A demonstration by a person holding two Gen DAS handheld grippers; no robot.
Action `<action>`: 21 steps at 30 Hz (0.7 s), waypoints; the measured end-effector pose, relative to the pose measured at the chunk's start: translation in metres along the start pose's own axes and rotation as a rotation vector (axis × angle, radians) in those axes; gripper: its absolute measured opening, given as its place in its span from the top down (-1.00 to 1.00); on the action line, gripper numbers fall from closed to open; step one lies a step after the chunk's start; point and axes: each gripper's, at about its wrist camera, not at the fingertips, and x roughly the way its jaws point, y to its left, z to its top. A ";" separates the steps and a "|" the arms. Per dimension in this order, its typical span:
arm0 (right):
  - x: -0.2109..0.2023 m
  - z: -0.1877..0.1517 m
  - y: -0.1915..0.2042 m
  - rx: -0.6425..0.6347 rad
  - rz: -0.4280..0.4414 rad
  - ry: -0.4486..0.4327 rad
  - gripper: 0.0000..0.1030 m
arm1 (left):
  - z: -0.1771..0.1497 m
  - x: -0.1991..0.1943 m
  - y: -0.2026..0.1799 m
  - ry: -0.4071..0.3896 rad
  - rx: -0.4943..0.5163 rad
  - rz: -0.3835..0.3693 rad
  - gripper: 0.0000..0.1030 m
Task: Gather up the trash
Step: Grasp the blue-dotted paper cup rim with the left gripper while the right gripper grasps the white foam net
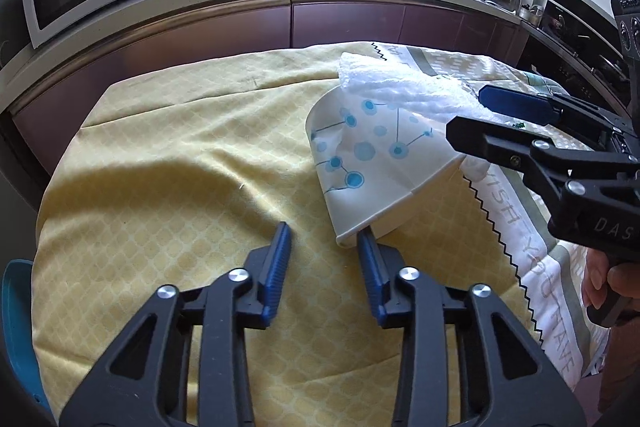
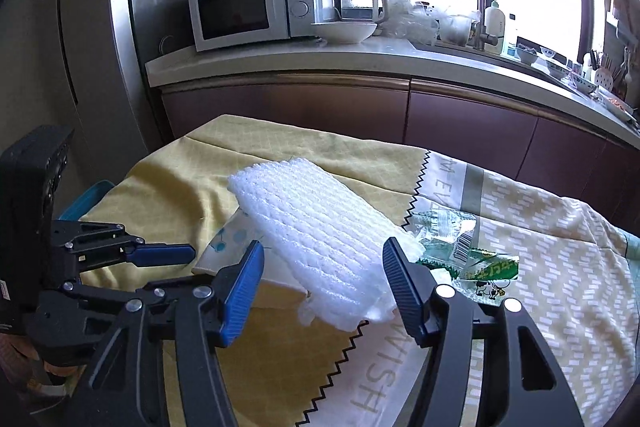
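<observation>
A white paper cup with blue dots lies on its side on the yellow tablecloth. A white foam sheet rests across the cup, which peeks out beneath it. My left gripper is open, its right fingertip touching the cup's base rim, with no pad pressing on anything. My right gripper straddles the near end of the foam sheet. Its right pad touches the foam and its left pad stands clear, so it is open. It enters the left wrist view from the right. A crumpled green wrapper lies just right of the foam.
A patterned cloth with lettering covers the table's right part. A teal object sits at the table's left edge. Behind the table runs a counter with a microwave, bowl and dishes. A hand holds the right gripper's handle.
</observation>
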 end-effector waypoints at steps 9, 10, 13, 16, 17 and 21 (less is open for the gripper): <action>-0.004 -0.004 -0.007 0.023 0.031 0.015 0.57 | 0.000 -0.008 0.004 -0.029 -0.029 -0.024 0.87; -0.006 -0.004 -0.007 0.026 0.035 0.012 0.63 | 0.000 -0.010 0.005 -0.032 -0.031 -0.024 0.88; -0.013 -0.002 -0.008 0.033 0.039 -0.008 0.68 | -0.003 -0.019 0.006 -0.050 -0.037 -0.021 0.89; -0.020 0.000 -0.008 0.042 0.047 -0.025 0.71 | -0.007 -0.029 0.011 -0.067 -0.053 -0.021 0.90; -0.022 0.001 -0.007 0.044 0.050 -0.030 0.72 | -0.008 -0.032 0.013 -0.073 -0.059 -0.021 0.90; -0.032 0.005 -0.005 0.050 0.068 -0.053 0.73 | -0.014 -0.051 0.018 -0.103 -0.069 -0.019 0.91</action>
